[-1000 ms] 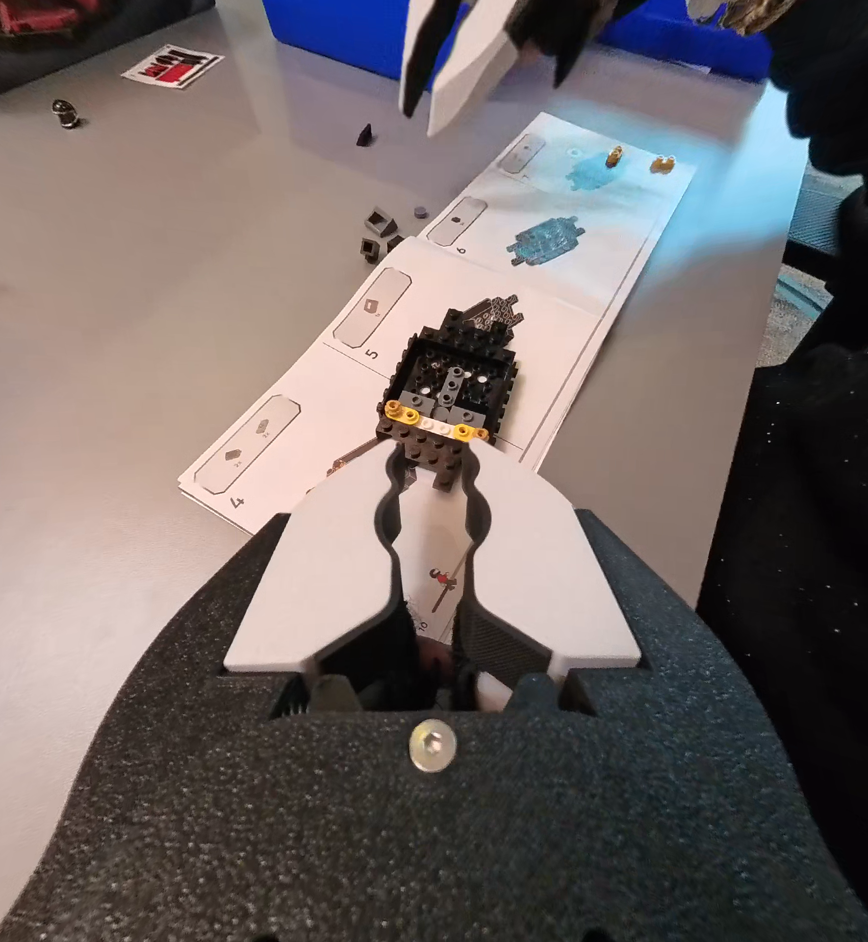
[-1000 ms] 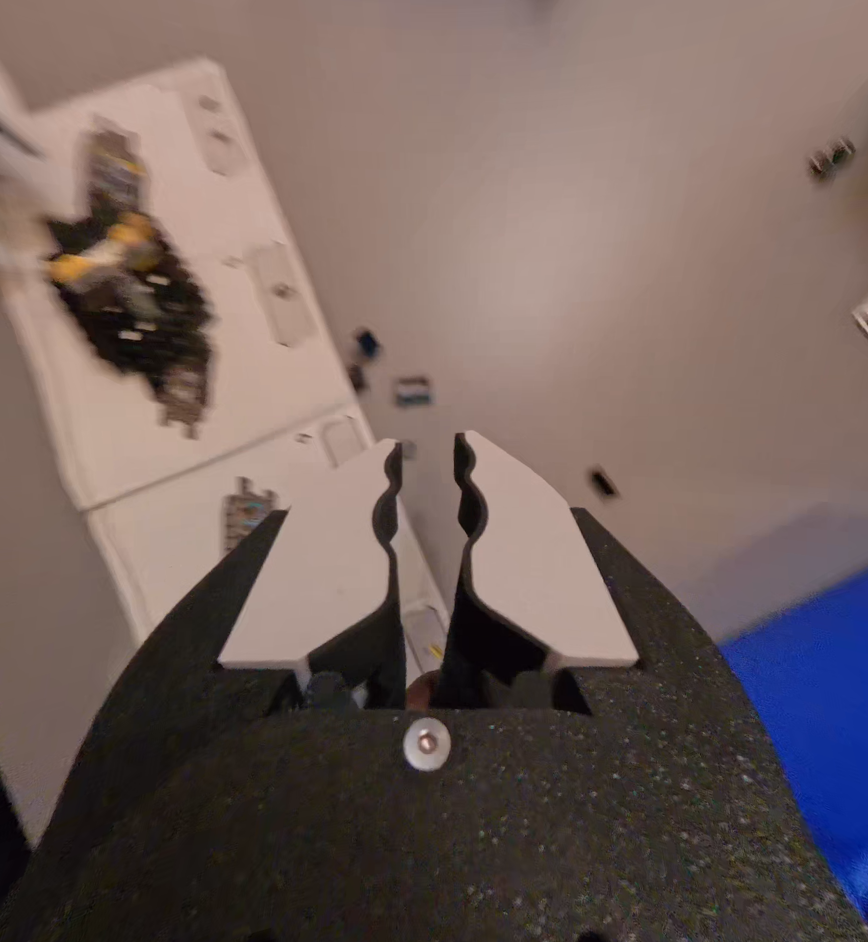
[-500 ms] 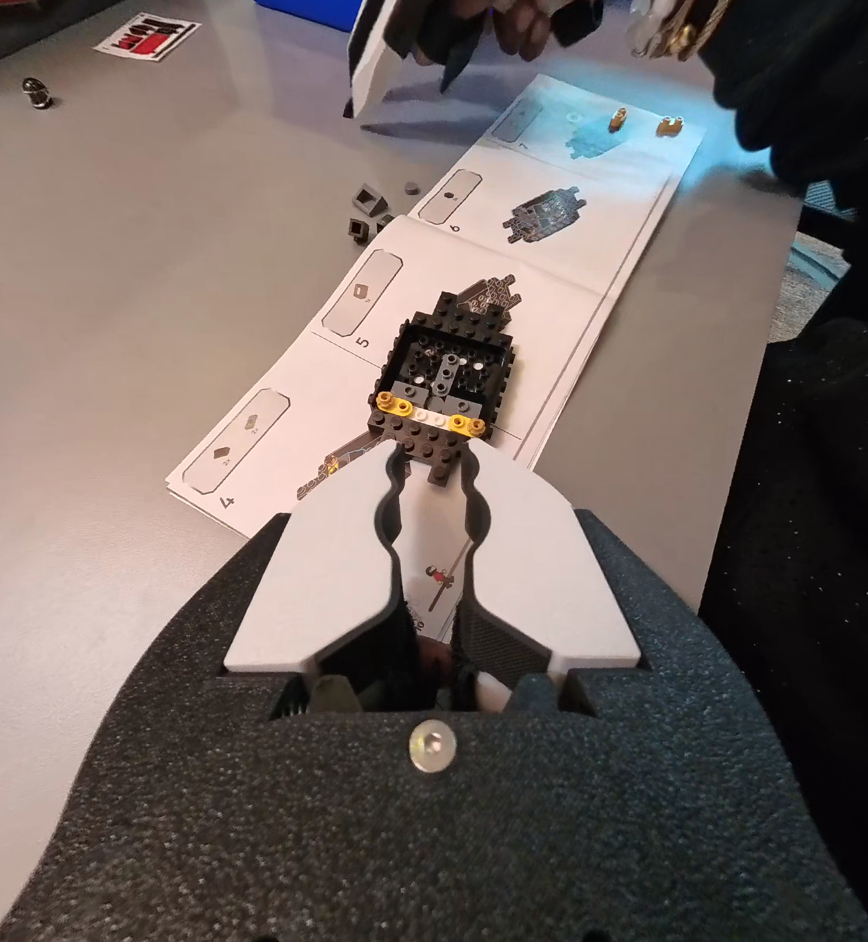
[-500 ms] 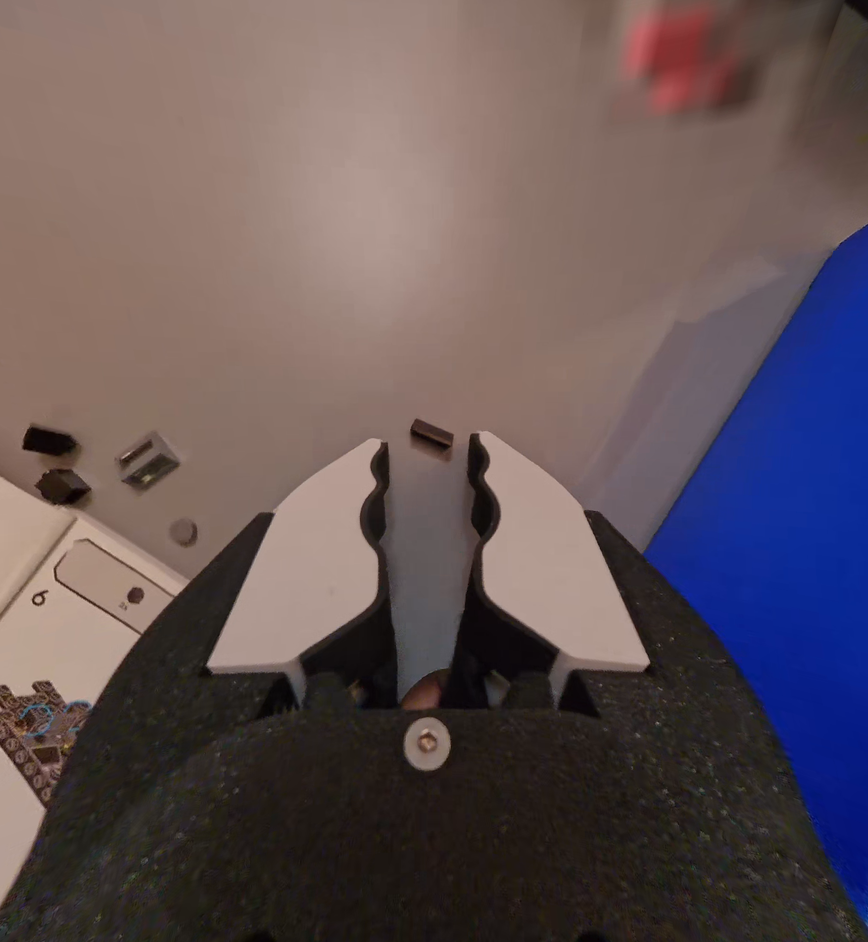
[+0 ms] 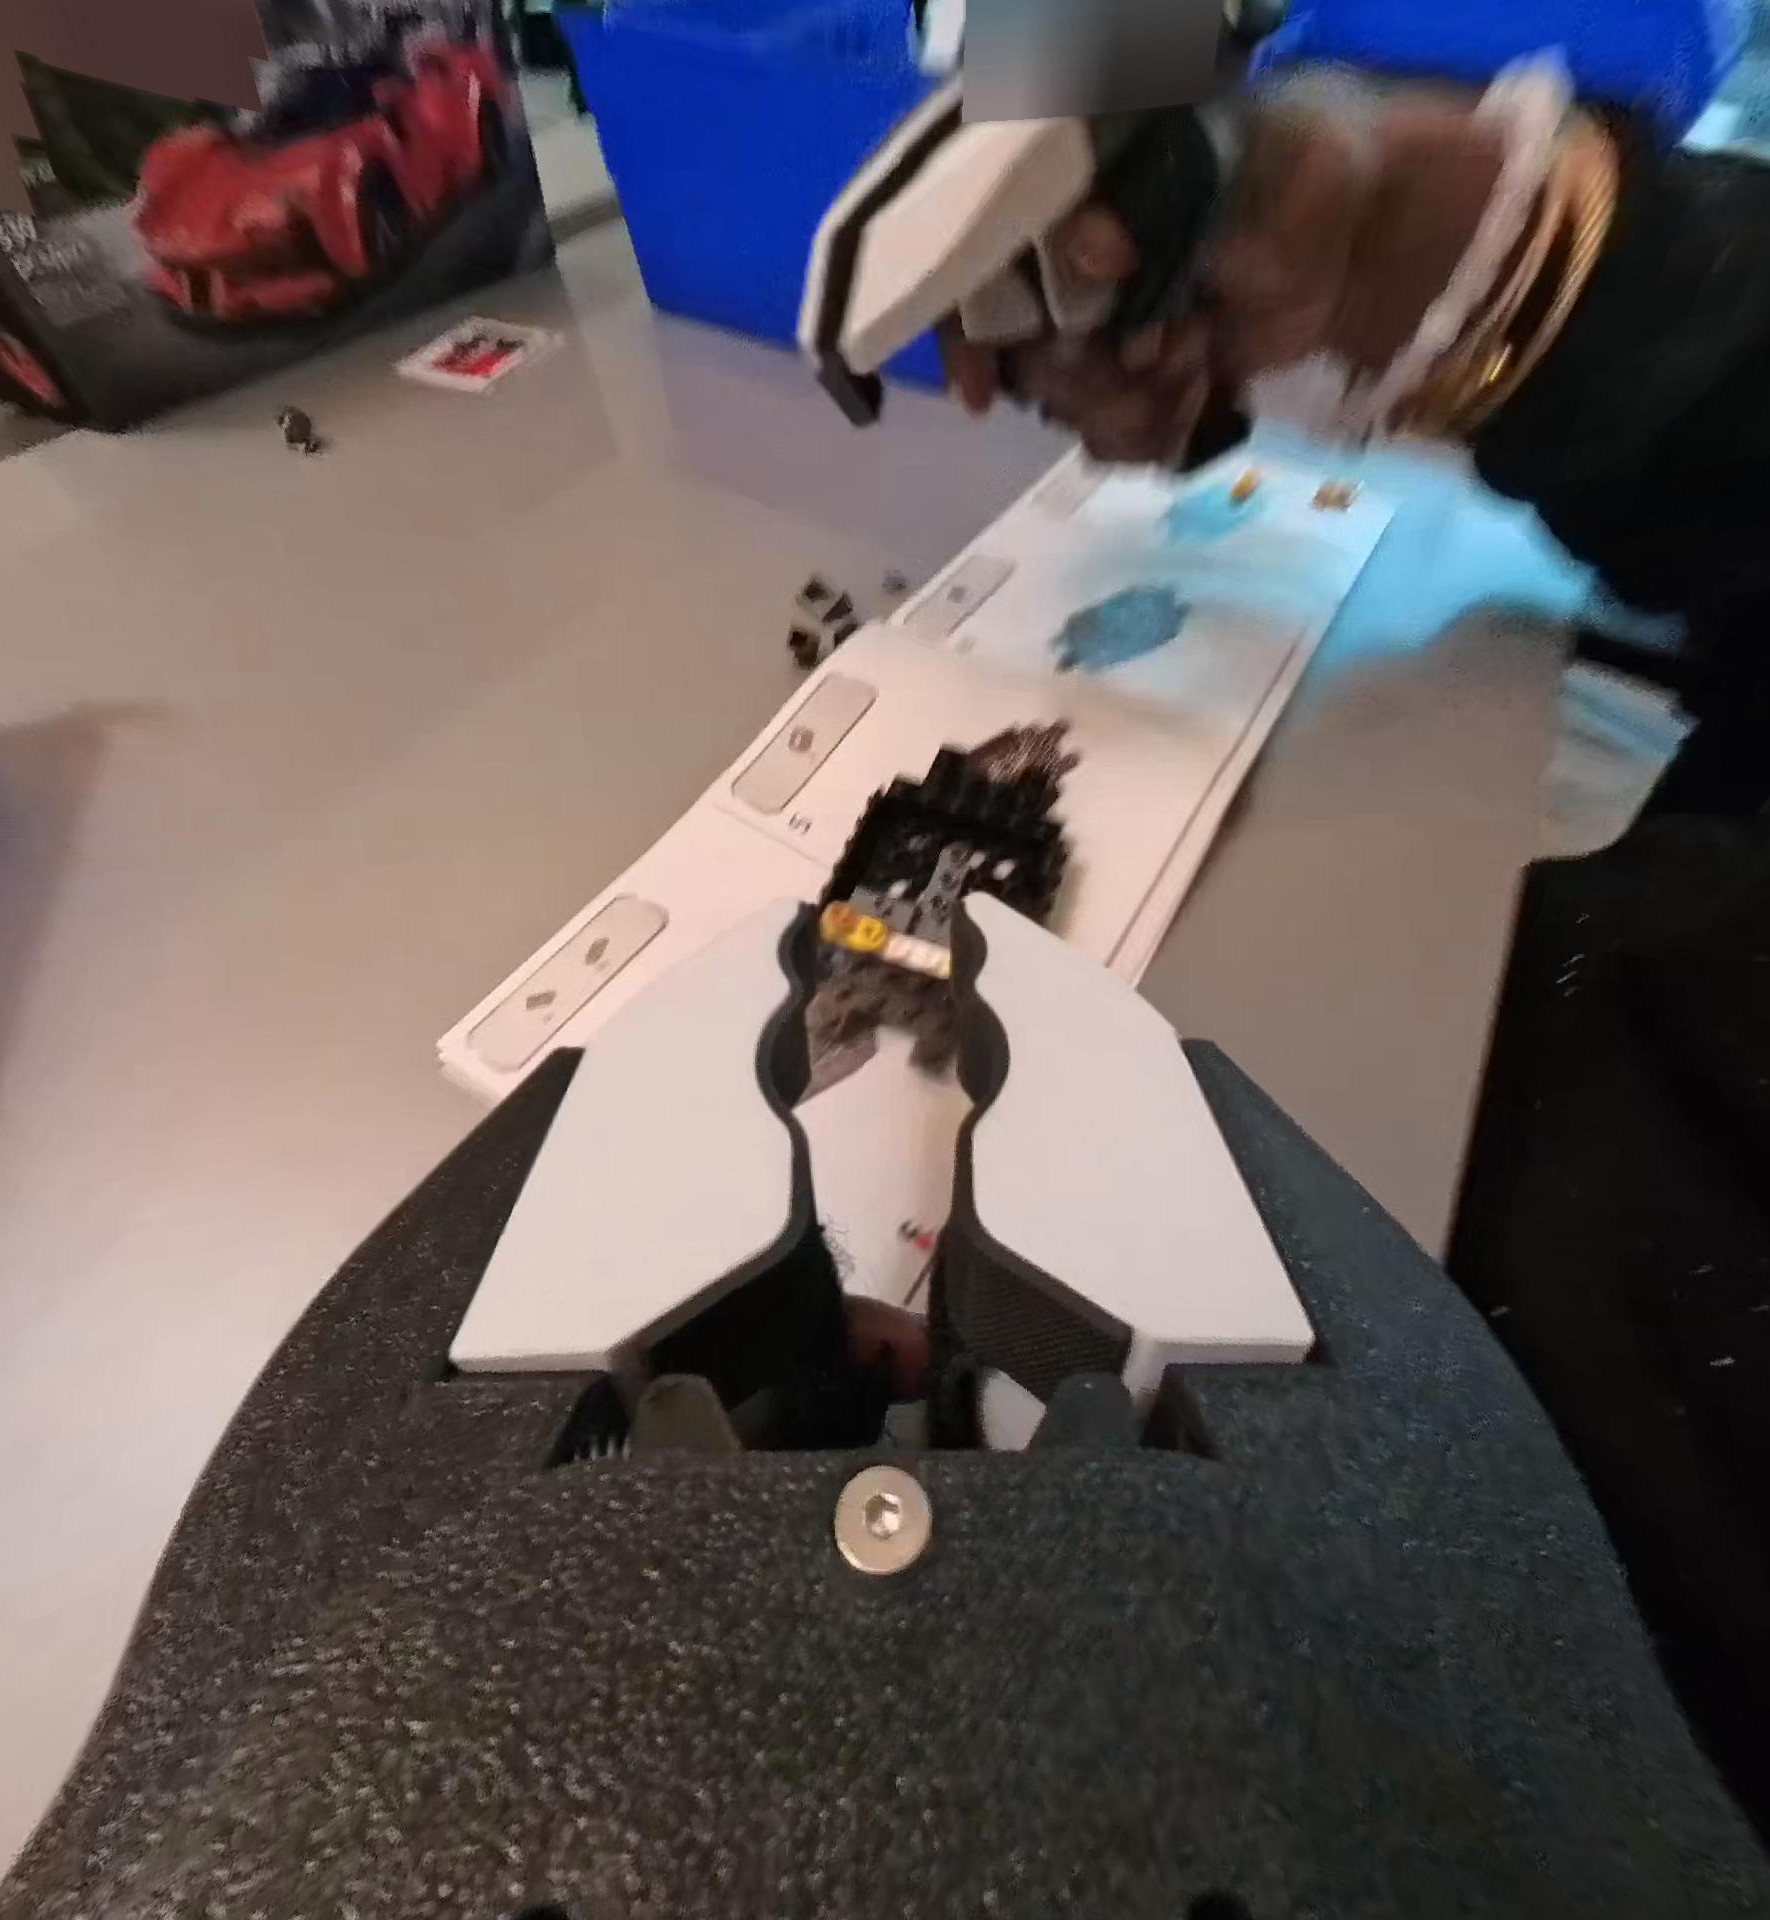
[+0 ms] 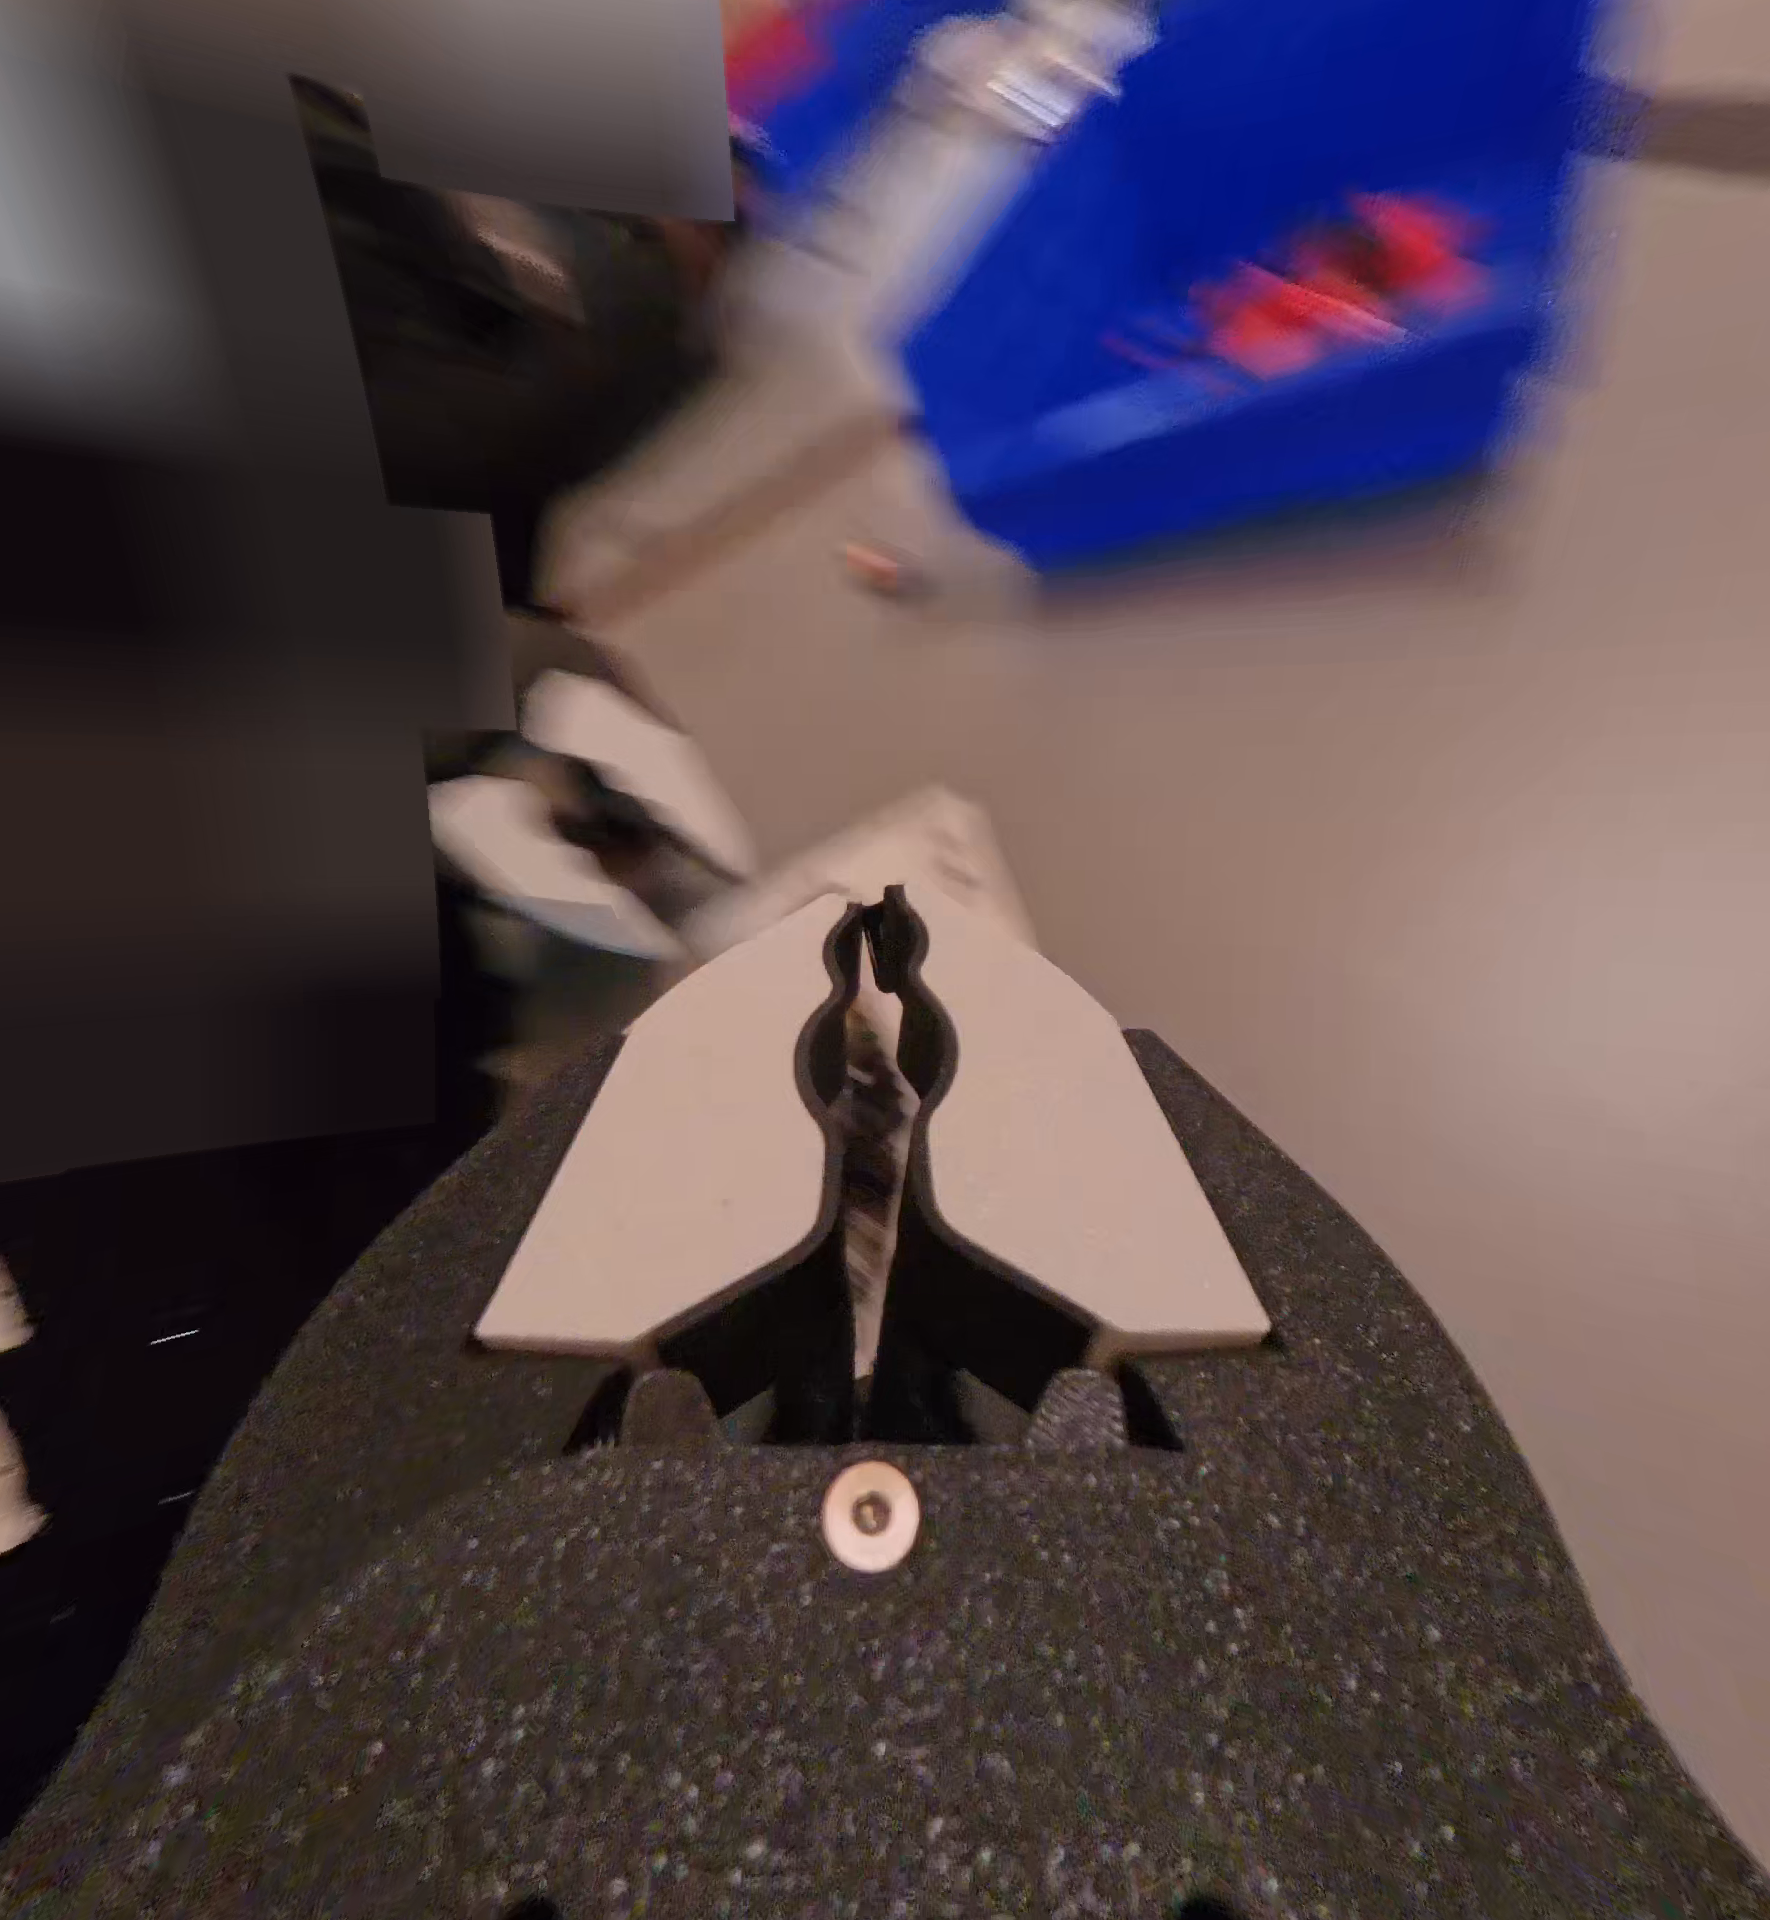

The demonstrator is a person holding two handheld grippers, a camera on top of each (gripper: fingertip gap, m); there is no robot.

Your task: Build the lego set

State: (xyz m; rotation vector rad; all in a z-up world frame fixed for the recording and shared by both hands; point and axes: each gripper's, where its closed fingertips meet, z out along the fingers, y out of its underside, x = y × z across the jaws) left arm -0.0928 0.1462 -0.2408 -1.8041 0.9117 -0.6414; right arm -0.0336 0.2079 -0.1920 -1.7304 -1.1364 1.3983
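Observation:
My left gripper (image 5: pixel 886 920) is closed around the rear of the black lego build (image 5: pixel 964 831), which has yellow and grey parts and lies on the open instruction booklet (image 5: pixel 1172 727). The build is blurred and its near end sits between my fingers. My right gripper (image 6: pixel 868 904) is shut on a small black piece (image 6: pixel 876 951) pinched at its tips. It also shows in the left wrist view (image 5: pixel 845 374), held in a hand above the booklet's far end. The right wrist view is heavily blurred.
A blue bin (image 5: pixel 735 156) stands at the back and shows in the right wrist view (image 6: pixel 1224 364). The set's box (image 5: pixel 237 239) and a sticker sheet (image 5: pixel 465 353) lie far left. Loose small pieces (image 5: pixel 819 623) lie beside the booklet, two yellow pieces (image 5: pixel 1245 483) on it. The table edge is on the right. Left tips to right tips: about 11 cm.
My right gripper came down over the small black piece, shut on it and swung up and away. My left gripper tilted lower and pushed farther over the build.

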